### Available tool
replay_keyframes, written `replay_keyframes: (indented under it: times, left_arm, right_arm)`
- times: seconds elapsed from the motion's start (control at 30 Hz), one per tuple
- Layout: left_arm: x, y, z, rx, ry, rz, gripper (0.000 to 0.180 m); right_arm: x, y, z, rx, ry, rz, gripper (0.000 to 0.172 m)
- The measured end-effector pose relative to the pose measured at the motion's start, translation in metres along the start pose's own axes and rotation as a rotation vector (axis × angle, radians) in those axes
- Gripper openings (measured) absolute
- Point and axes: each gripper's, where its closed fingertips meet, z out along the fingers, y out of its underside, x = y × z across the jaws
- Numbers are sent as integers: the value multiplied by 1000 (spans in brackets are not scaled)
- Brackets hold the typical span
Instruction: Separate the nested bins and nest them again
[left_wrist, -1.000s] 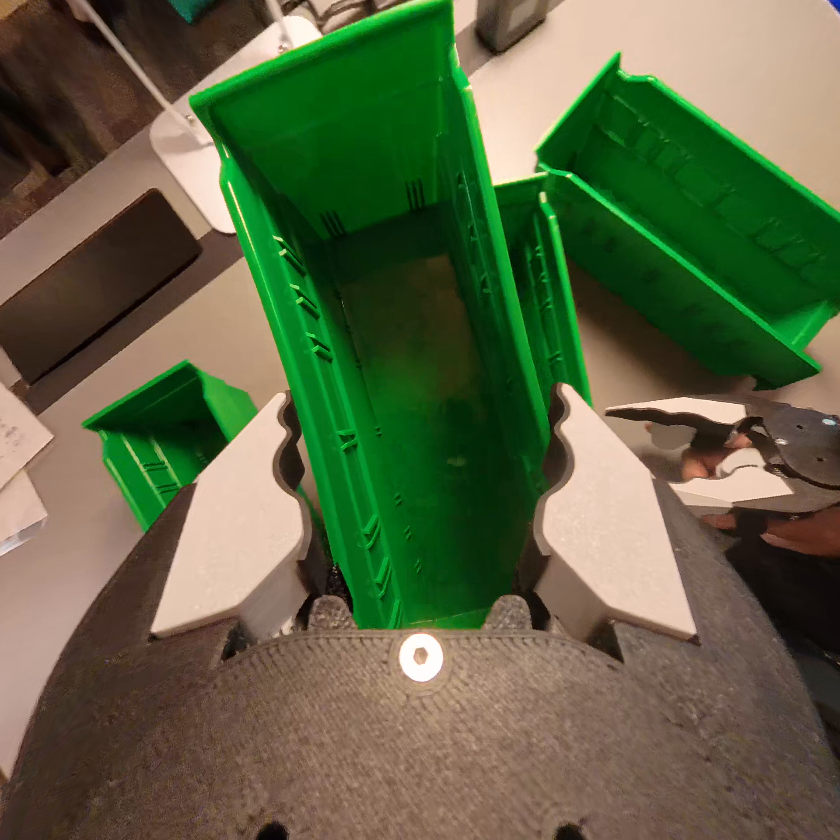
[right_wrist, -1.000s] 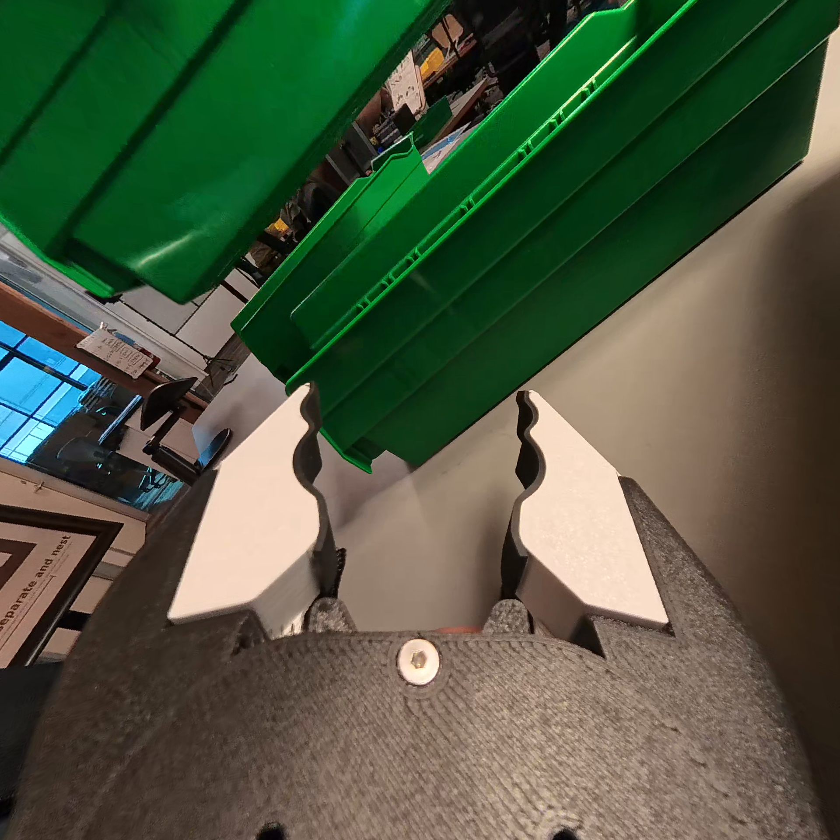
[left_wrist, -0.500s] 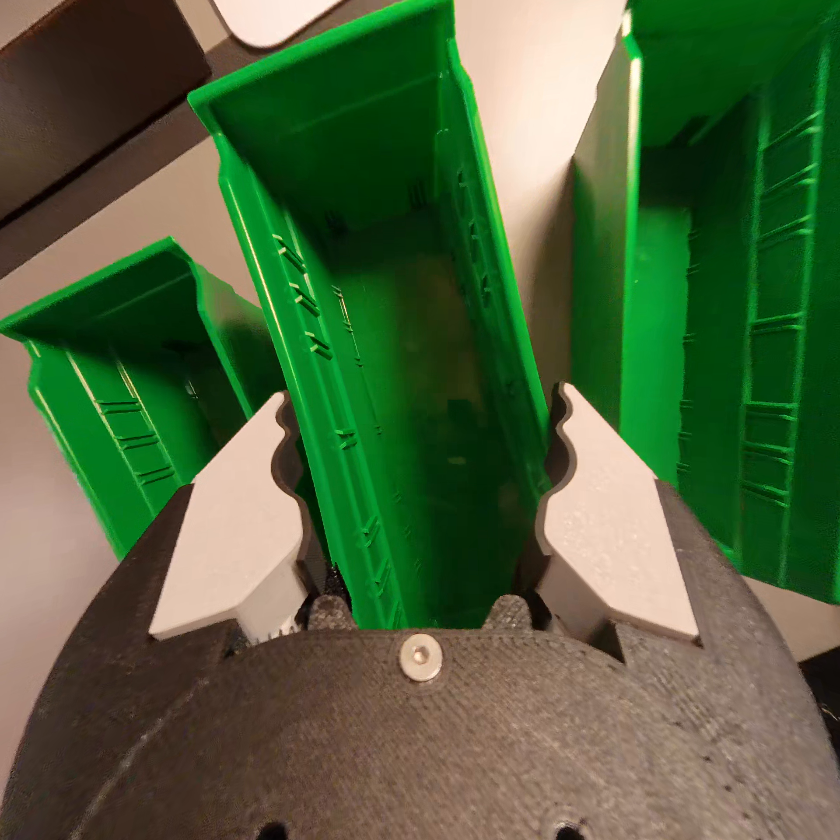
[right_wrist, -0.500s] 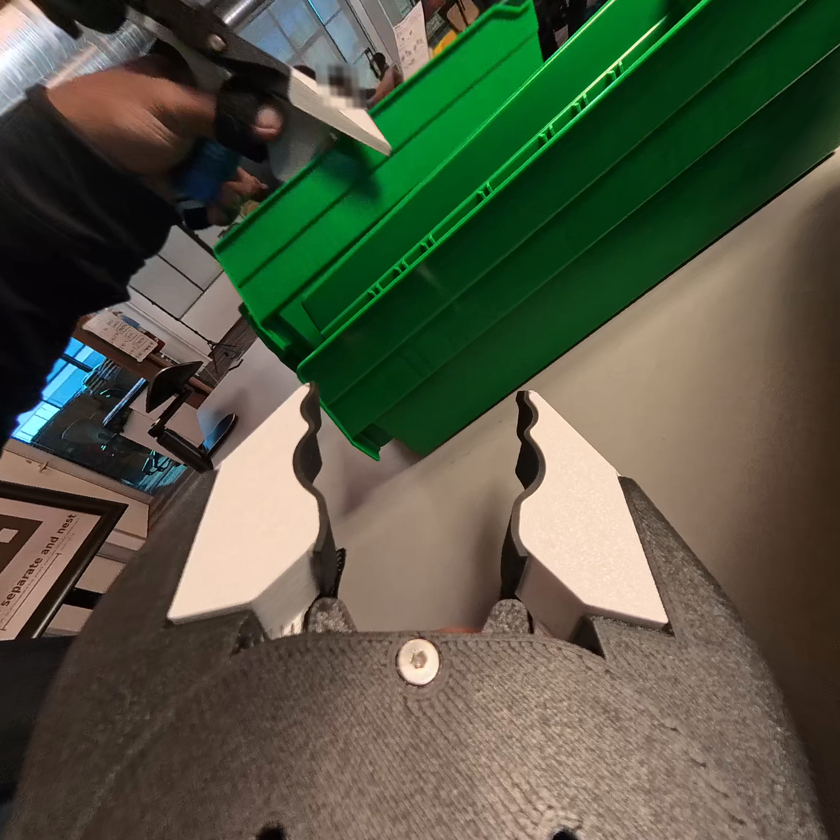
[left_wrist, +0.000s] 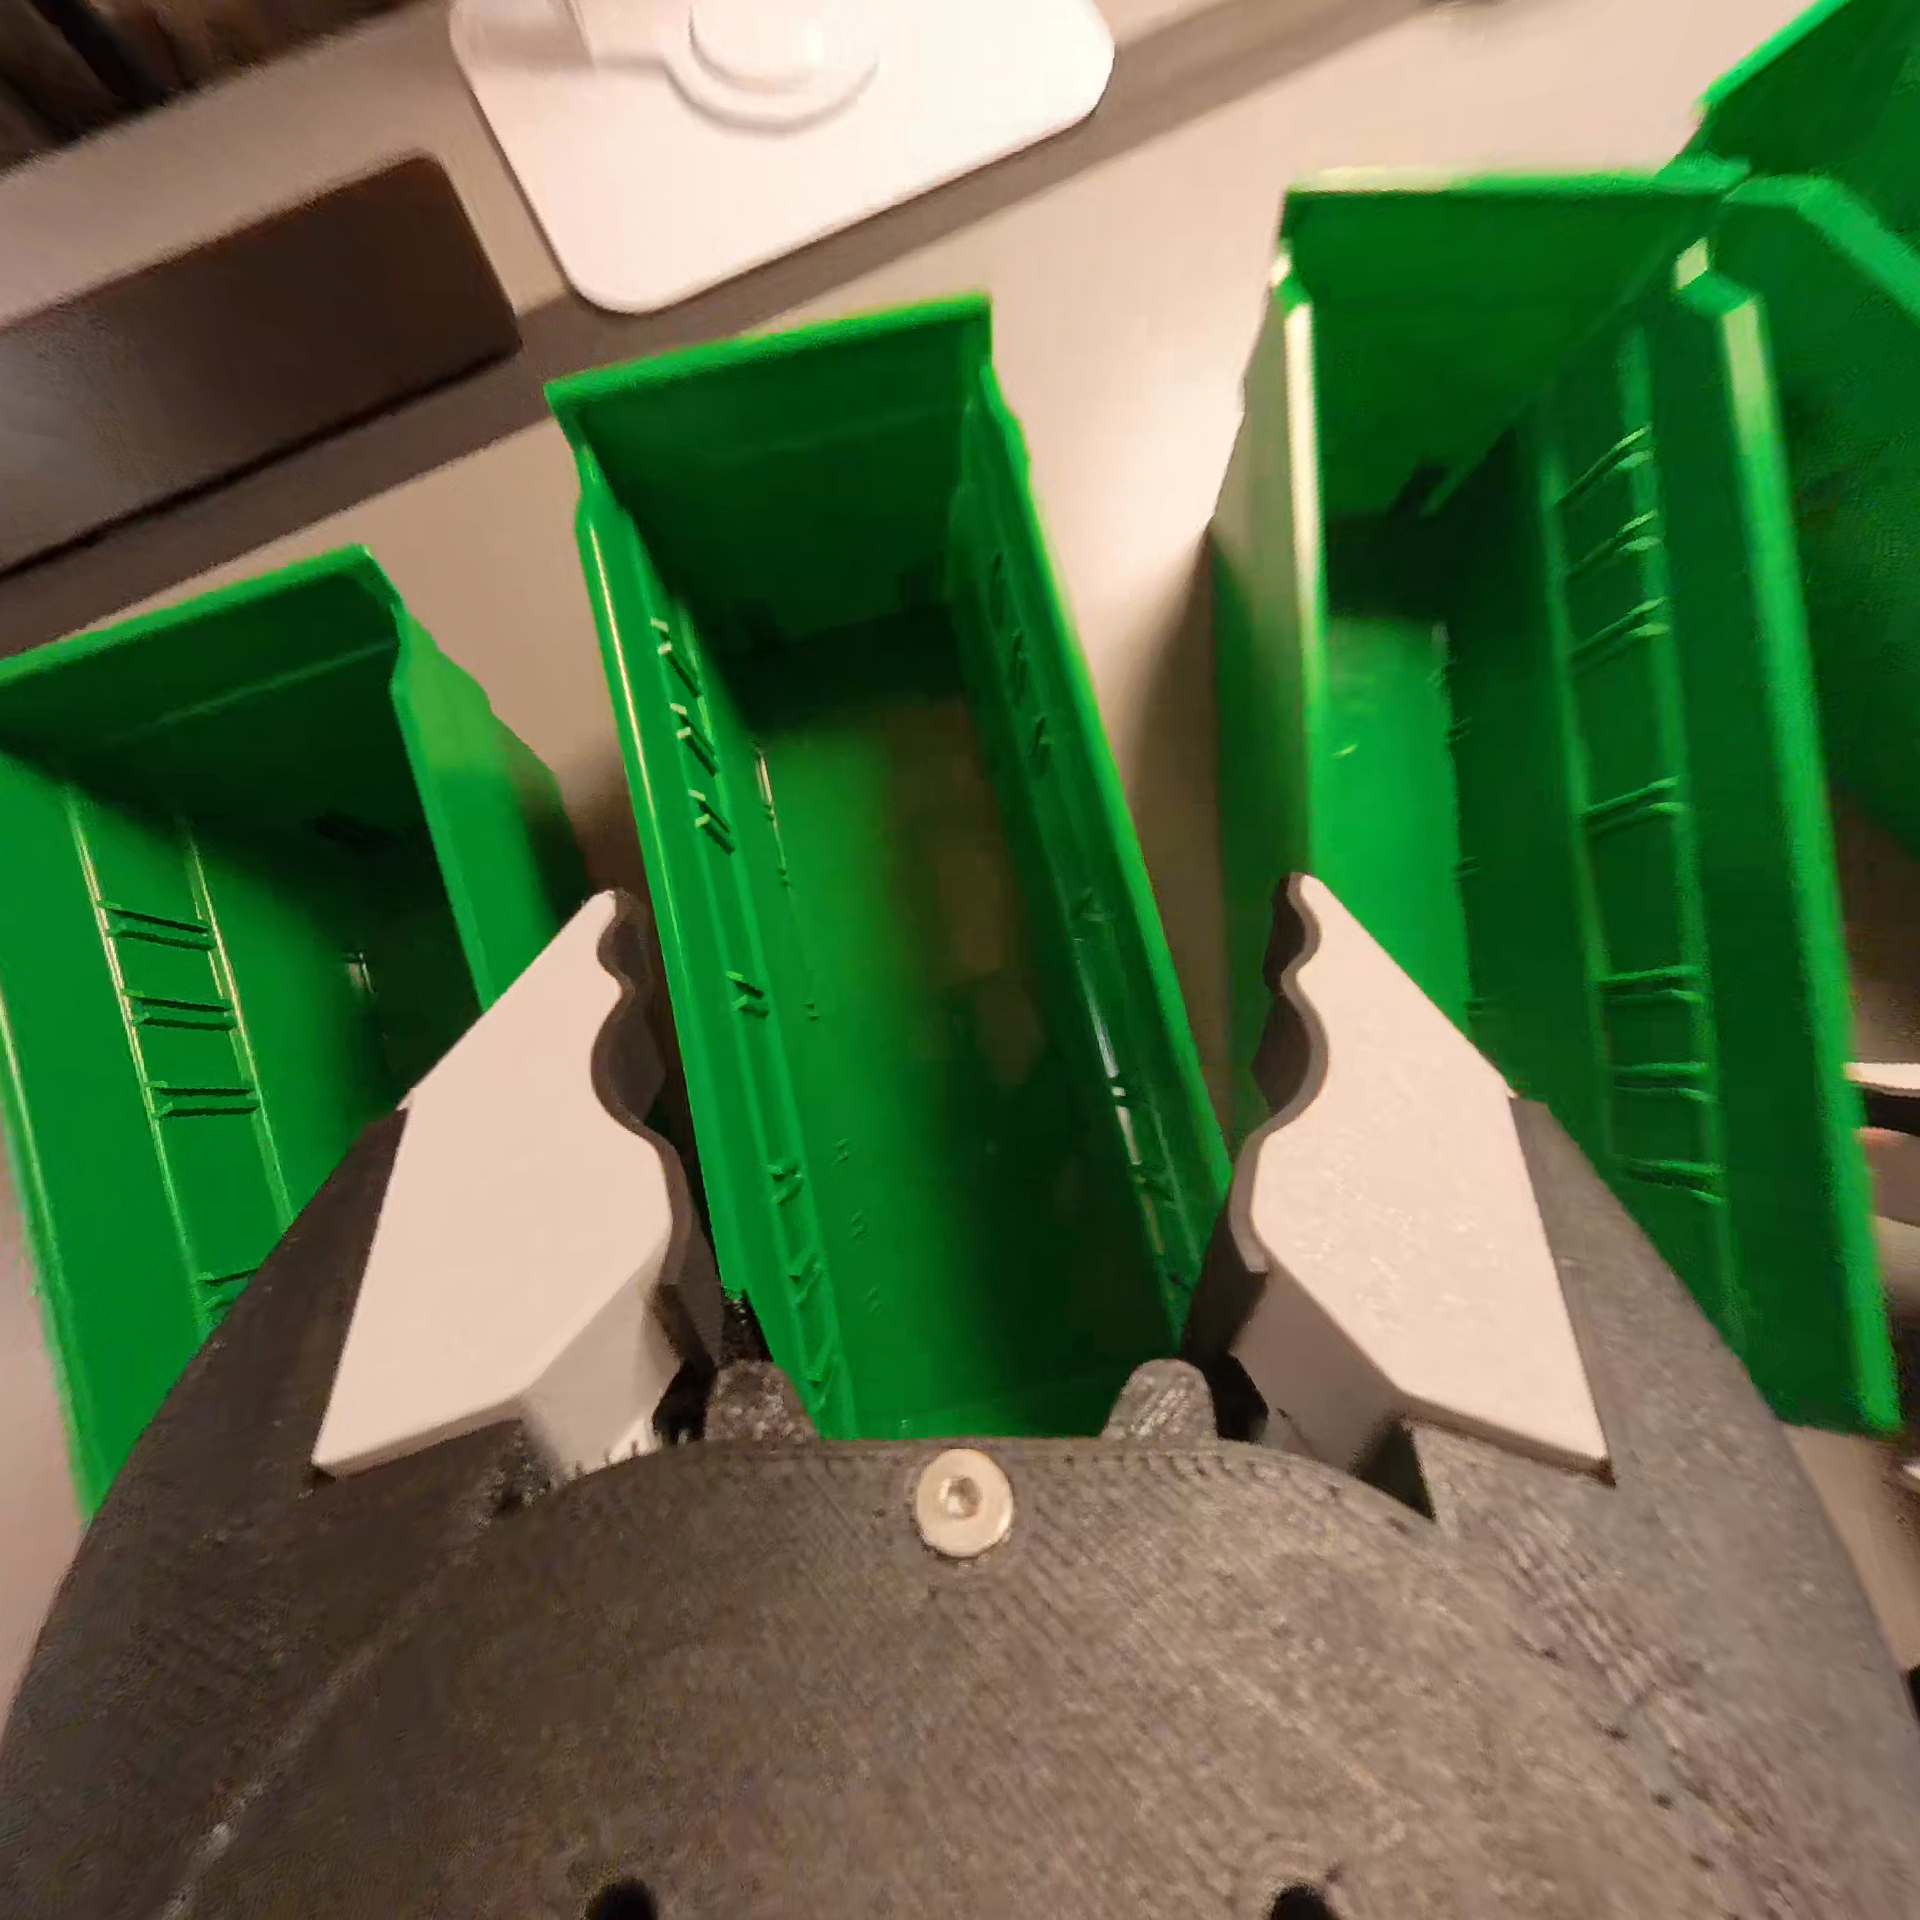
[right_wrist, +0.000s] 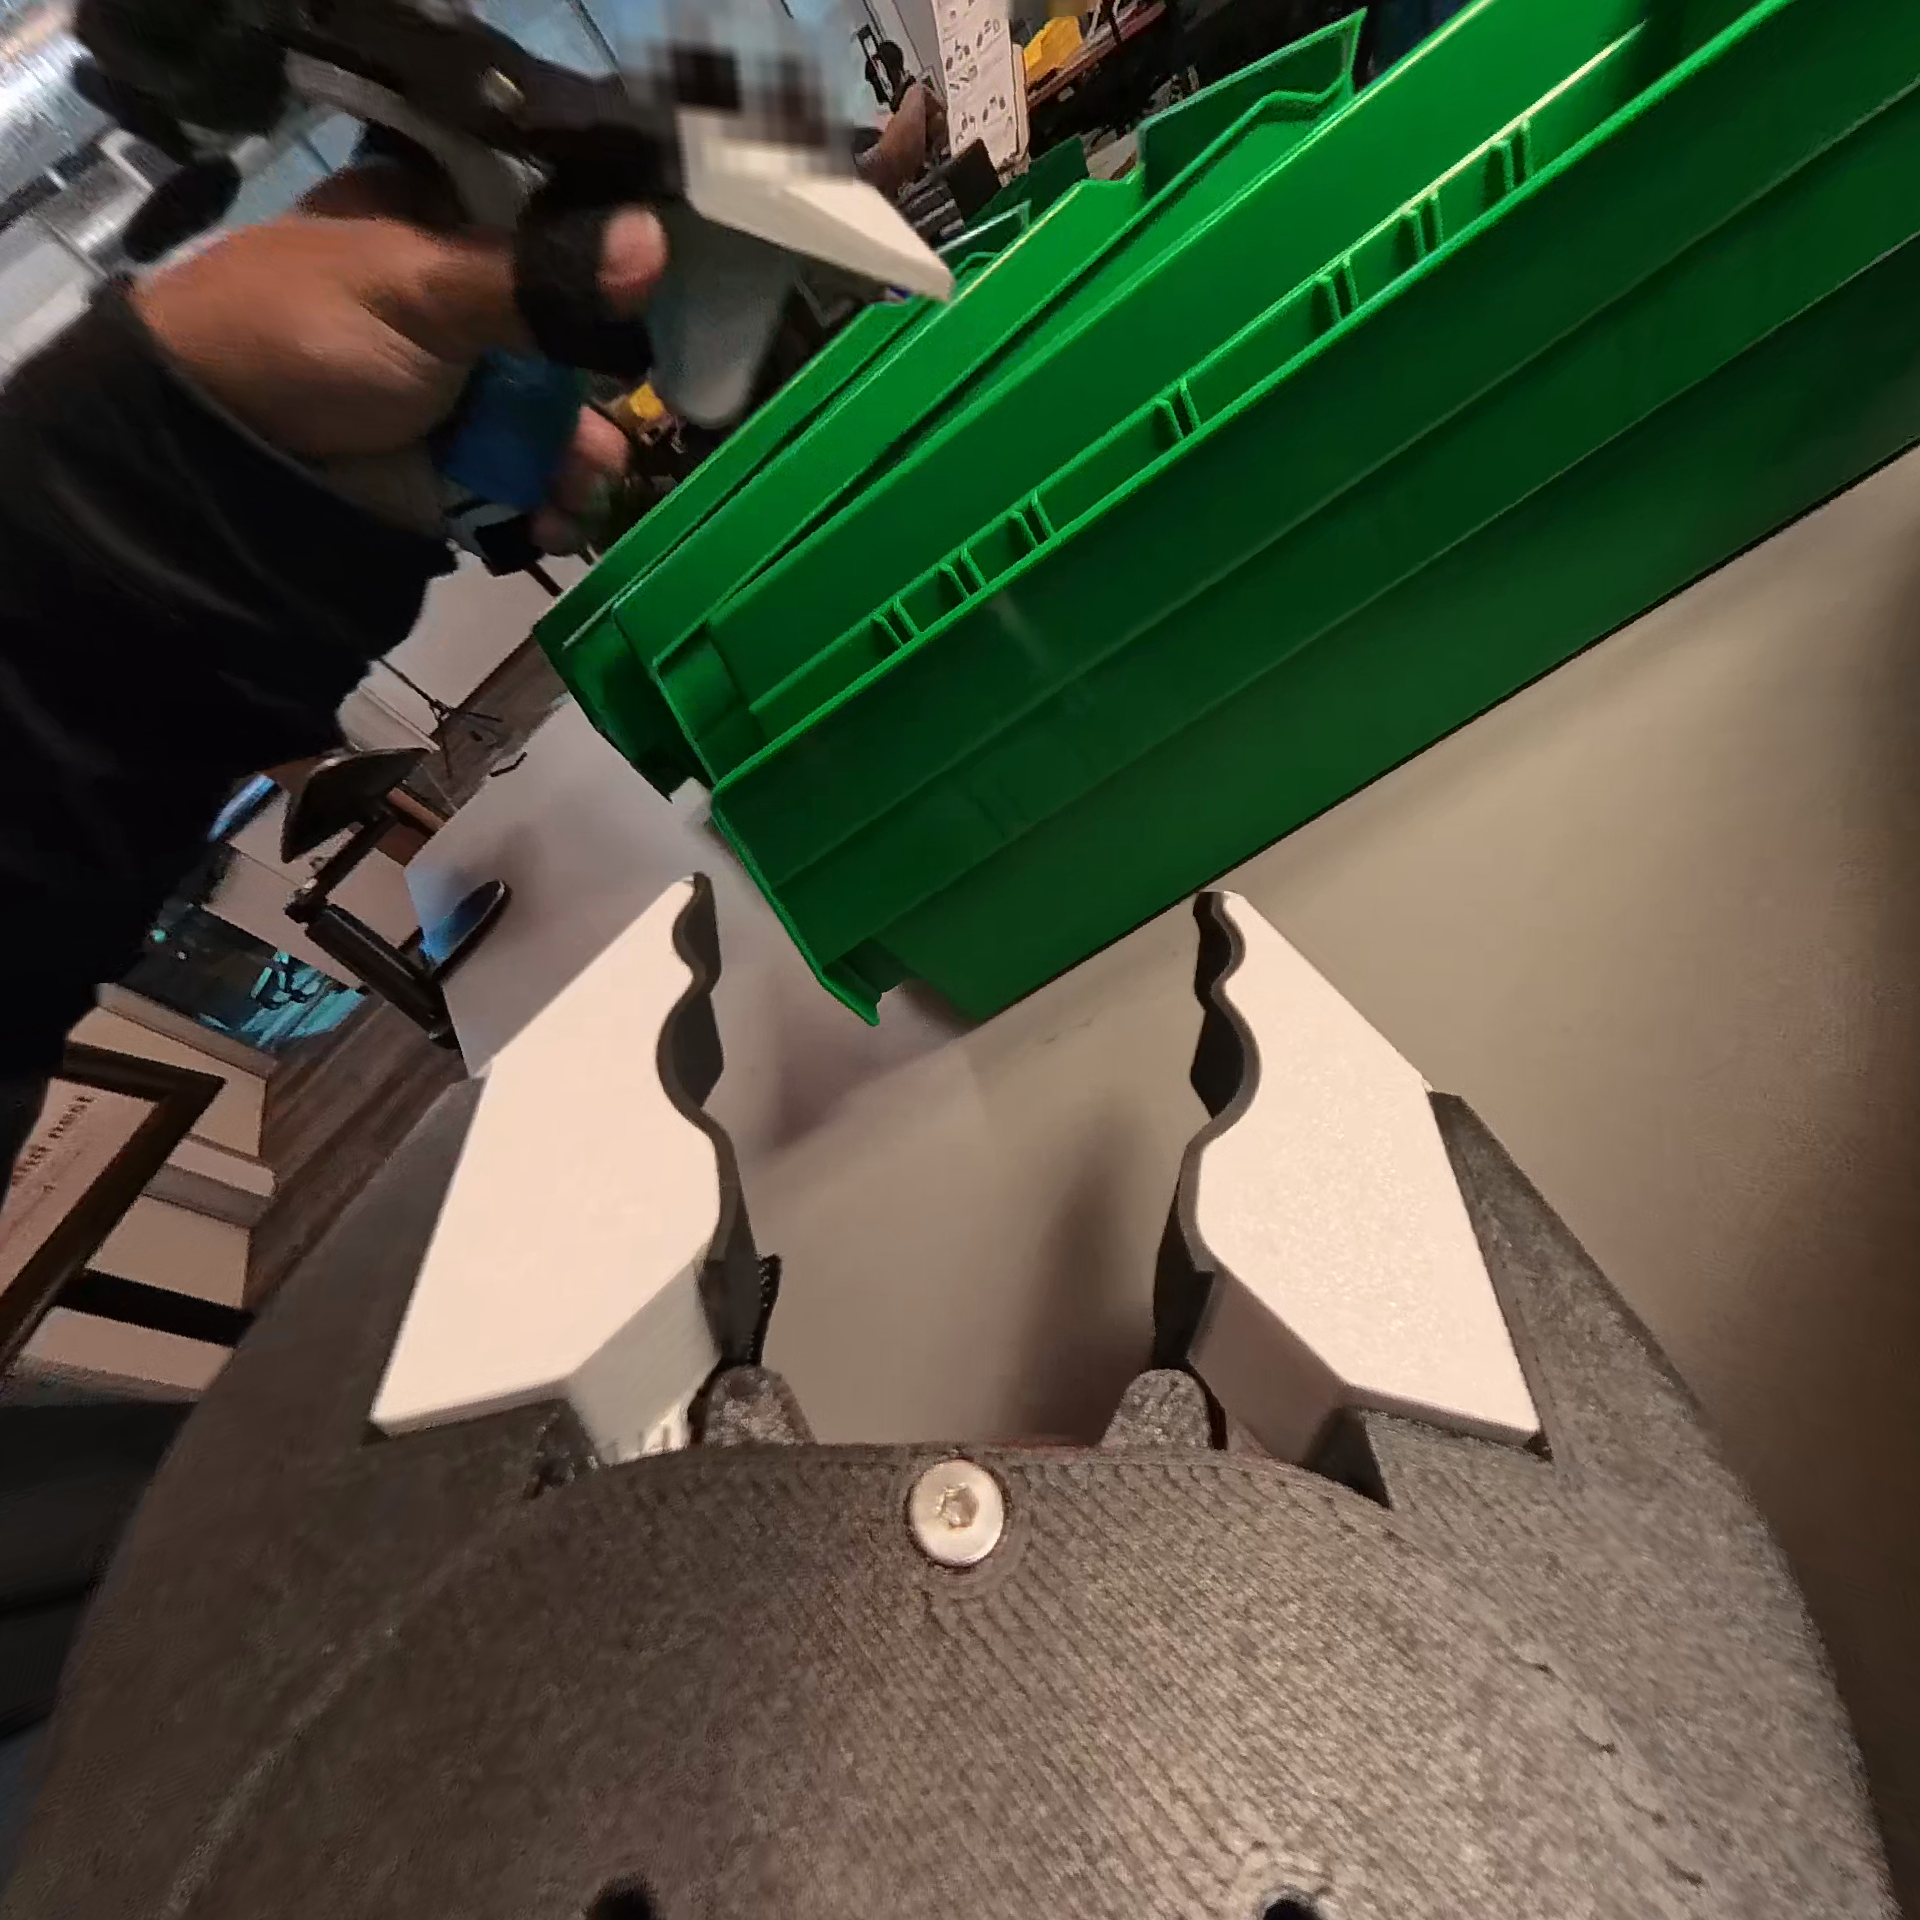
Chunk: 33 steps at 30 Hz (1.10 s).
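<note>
Motion blur softens the bins; left tongs (left_wrist: 956, 1039) have just released the middle bin (left_wrist: 883, 831), right tongs (right_wrist: 951, 997) stay spread and bare.

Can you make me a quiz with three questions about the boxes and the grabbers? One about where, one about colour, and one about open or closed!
1. Where is the middle bin?
A) between the two fingers of the left gripper
B) stacked on another bin
C) on the floor

2. What colour are the bins?
A) blue
B) green
C) red

3. How is the right gripper?
A) shut tight
B) wide open
C) out of sight

Answers:
1 A: one finger stands on each side of it.
2 B: every bin is green.
3 B: bare table shows between its fingers.
</note>
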Motion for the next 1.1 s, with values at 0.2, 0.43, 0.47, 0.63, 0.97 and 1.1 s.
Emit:
replay_keyframes:
  times: [0.2, 0.43, 0.47, 0.63, 0.97, 1.1]
  left_arm:
    - [22, 13, -46, 183, 119, -47, 116]
    - [47, 38, -71, 380, 290, -123, 95]
    - [49, 41, -74, 404, 306, -133, 92]
    - [60, 61, -85, 496, 391, -157, 84]
    - [104, 118, -83, 473, 482, 25, 66]
    - [119, 135, -68, 429, 516, 52, 63]
  right_arm:
    - [-5, 8, 20, -77, 75, -125, 108]
    - [10, 4, 19, -61, 167, -94, 82]
    - [14, 4, 12, -55, 181, -92, 78]
    - [48, -2, -28, -21, 328, -78, 68]
    - [33, 6, -43, -38, 305, -126, 69]
    - [43, 1, -35, -59, 365, -157, 69]
